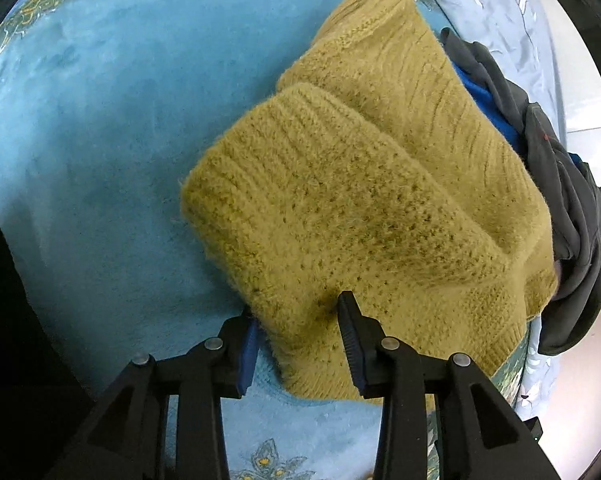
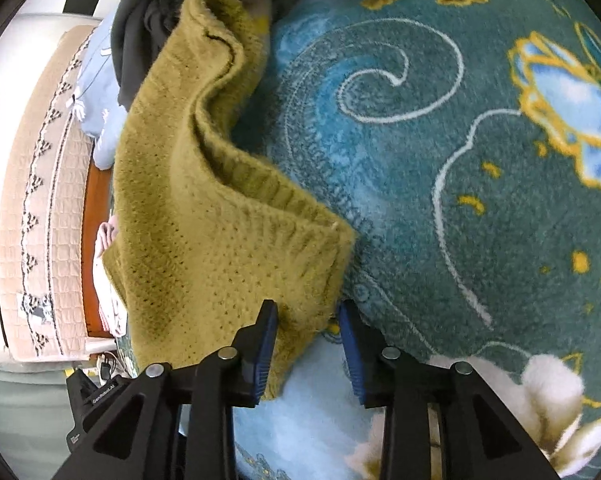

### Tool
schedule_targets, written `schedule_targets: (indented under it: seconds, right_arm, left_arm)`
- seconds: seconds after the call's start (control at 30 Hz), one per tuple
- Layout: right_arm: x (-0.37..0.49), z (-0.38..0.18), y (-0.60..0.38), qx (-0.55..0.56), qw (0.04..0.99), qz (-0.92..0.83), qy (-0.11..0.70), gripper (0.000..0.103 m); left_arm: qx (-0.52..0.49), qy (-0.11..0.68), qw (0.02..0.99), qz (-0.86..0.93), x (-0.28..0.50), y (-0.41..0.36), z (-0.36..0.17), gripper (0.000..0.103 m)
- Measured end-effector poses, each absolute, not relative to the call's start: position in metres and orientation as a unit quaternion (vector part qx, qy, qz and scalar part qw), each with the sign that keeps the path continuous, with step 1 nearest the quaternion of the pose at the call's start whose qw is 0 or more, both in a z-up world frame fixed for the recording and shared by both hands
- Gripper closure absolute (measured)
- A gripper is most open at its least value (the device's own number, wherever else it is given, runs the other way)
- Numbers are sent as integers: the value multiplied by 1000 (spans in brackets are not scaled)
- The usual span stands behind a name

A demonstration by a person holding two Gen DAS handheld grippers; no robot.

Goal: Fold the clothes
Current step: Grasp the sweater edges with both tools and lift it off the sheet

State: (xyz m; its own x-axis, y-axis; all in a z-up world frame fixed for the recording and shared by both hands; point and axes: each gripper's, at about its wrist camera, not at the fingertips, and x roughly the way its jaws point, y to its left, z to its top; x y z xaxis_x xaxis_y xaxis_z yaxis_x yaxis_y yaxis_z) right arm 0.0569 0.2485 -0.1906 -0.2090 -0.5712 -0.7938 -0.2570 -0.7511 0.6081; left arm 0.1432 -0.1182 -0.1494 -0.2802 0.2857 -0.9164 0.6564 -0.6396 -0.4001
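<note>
Your left gripper and right gripper both have their jaws wide apart around edges of the yellow sweater, not pinching it, and it lies on the blue blanket mostly folded, so you probably just neaten it.

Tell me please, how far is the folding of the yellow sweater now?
Partly done: the yellow sweater already lies doubled over on the blue blanket. In hand: the left gripper and right gripper each straddle a sweater edge, jaws open. Left: finishing this fold, then the dark clothes heaped behind.
</note>
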Motion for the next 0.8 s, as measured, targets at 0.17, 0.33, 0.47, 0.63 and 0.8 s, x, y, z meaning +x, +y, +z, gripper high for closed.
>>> schedule_targets:
  seconds: [0.17,0.33,0.47,0.63,0.8]
  right_arm:
    - [53,-193,234,615,99,-695,-360,68]
    - [52,-192,227,619,85,-678,-388,85]
    - [42,-162,223,590,102,-684,-417,88]
    - [7,-78,211,513,167,-726,-427,89]
    - [-19,16,190,420,223,-769,-427,89]
  left_arm:
    - [566,416,125,-701,149,-119,-141,75]
    - [551,435,114,-703,155,-120,-133,89]
    - [544,441,97,-707,152,-124,-119,92]
    - [505,411,52,-757,127,-136,-52,93]
    - [447,364,17,-817,110,-170,40,94]
